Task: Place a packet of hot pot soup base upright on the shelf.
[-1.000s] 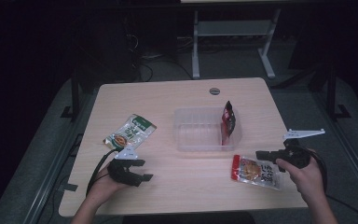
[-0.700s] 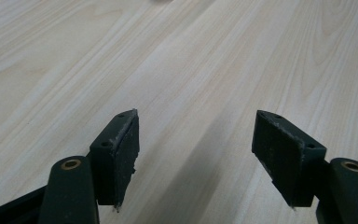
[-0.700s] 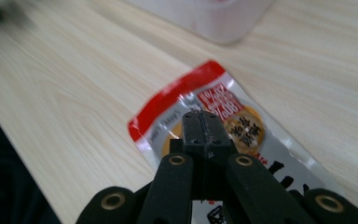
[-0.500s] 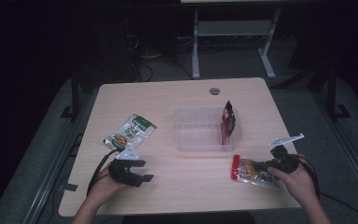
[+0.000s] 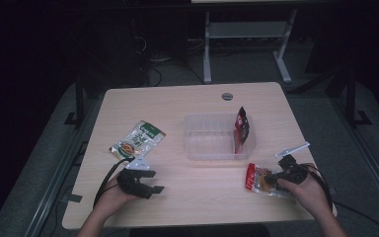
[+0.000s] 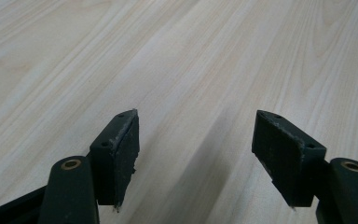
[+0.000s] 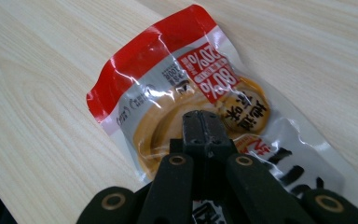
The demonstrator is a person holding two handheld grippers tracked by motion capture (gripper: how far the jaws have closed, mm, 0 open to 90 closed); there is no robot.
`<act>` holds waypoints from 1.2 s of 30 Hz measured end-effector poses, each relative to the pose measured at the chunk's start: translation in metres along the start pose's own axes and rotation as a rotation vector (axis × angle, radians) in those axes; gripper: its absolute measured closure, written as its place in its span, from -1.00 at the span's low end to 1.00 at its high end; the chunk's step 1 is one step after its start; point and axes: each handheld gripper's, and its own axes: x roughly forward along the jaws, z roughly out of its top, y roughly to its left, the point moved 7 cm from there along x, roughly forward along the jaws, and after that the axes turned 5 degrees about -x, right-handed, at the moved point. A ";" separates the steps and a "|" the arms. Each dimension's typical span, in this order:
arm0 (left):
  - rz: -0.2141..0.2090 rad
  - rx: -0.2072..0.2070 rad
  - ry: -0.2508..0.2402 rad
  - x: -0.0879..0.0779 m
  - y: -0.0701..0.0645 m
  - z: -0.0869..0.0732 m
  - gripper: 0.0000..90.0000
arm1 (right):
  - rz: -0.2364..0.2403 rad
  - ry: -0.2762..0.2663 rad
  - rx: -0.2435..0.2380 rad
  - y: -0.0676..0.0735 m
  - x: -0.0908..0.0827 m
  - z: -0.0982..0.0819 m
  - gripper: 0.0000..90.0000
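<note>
High view: a light wooden table in a dark room, with a clear plastic tray near its middle and a dark red packet propped upright against the tray's right wall. Left of the tray, well apart, a green-topped food pouch lying flat. At the near left edge, the left gripper resting low over bare wood, jaws spread, nothing between them. At the near right, the right gripper laid over a red-topped snack pouch that lies flat just in front of the tray's right corner.

Left gripper view: left gripper with both black pads wide apart, bare wood grain between them.

Right gripper view: right gripper with jaws closed tight together, tips over the middle of the red-topped snack pouch; no fold of the film visibly pinched between them.
</note>
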 end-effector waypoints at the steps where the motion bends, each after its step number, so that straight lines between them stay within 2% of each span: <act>1: 0.000 0.010 0.001 0.000 0.001 0.000 -0.30 | 0.000 0.004 -0.003 0.001 0.001 0.001 1.00; 11: -0.001 0.004 0.002 0.001 0.000 0.000 -0.30 | 0.010 0.026 -0.051 0.012 0.010 0.010 1.00; 14: -0.001 0.006 0.003 0.001 0.000 0.000 -0.30 | 0.015 0.036 -0.090 0.019 0.016 0.016 1.00; 17: -0.001 0.006 0.003 0.002 0.000 0.000 -0.30 | 0.025 0.039 -0.108 0.024 0.020 0.020 1.00; 24: -0.001 0.008 0.004 0.003 -0.001 0.001 -0.30 | 0.057 0.053 -0.166 0.040 0.031 0.032 1.00; 36: -0.004 0.013 0.016 0.002 -0.001 0.000 -0.30 | 0.109 0.065 -0.279 0.076 0.054 0.056 1.00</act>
